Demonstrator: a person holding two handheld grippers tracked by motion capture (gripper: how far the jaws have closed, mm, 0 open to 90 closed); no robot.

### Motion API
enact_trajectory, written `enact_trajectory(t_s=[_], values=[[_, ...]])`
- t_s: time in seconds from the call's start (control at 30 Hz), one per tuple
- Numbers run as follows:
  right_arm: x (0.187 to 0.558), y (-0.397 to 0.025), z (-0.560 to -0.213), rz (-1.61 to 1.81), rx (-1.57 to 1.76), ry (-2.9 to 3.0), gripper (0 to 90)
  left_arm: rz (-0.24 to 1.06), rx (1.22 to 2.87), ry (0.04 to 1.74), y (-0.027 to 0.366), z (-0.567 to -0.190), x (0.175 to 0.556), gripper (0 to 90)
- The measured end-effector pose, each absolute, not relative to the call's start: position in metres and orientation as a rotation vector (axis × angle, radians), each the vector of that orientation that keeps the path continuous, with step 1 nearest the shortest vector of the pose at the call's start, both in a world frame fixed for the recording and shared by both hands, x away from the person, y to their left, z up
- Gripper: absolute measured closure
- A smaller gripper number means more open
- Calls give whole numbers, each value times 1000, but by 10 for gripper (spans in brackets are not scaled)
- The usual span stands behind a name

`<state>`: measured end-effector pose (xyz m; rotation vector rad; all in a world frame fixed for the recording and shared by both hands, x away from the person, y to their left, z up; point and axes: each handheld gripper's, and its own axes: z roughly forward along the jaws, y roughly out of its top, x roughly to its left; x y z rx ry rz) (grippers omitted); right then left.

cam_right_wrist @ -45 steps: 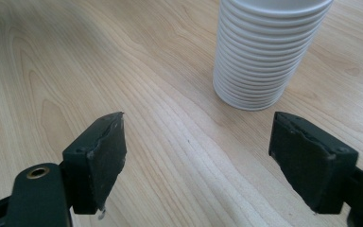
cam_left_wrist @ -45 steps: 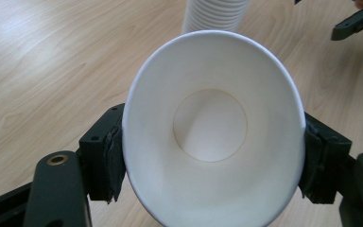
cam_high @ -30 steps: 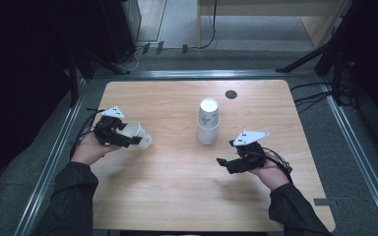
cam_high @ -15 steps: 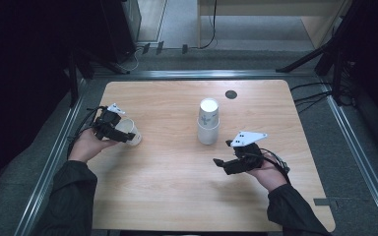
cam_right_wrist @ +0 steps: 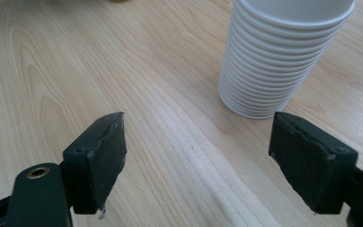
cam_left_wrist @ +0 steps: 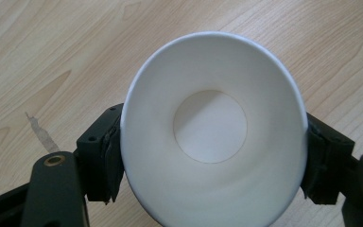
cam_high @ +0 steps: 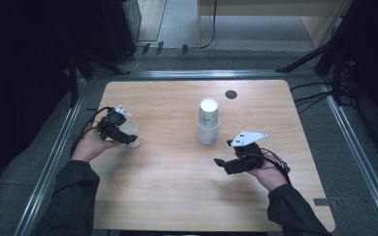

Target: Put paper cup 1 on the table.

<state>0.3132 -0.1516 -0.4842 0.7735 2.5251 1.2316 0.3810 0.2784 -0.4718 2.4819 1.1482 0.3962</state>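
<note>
A stack of white paper cups stands mouth up near the middle of the wooden table. My left gripper at the table's left side is shut on a single white paper cup. In the left gripper view this cup shows its open mouth and round bottom, squeezed between both pads. My right gripper hovers open just in front and to the right of the stack. In the right gripper view the cup stack rises beyond the spread jaws, nothing between them.
A small dark round hole sits in the tabletop behind the stack. Metal rails run along the table's left and right sides. Dark equipment legs and cables stand on the floor behind the table.
The left gripper has turned and lowered the cup towards the table, shifting slightly right. The right gripper has barely moved.
</note>
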Motion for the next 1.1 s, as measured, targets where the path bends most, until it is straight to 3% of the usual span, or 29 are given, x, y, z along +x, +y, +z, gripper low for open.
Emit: enact_trajectory(t_s=[0.5,0.73,1.1], values=[[313,-151,-484,1245,764,2528,200,384,2486,1157,278,-477,382,199],[314,-152,-483,1249,757,2532,201,331,2429,1185,281,-474,383,132],[315,-153,-485,1263,751,2542,199,339,2324,1189,292,-453,376,128]])
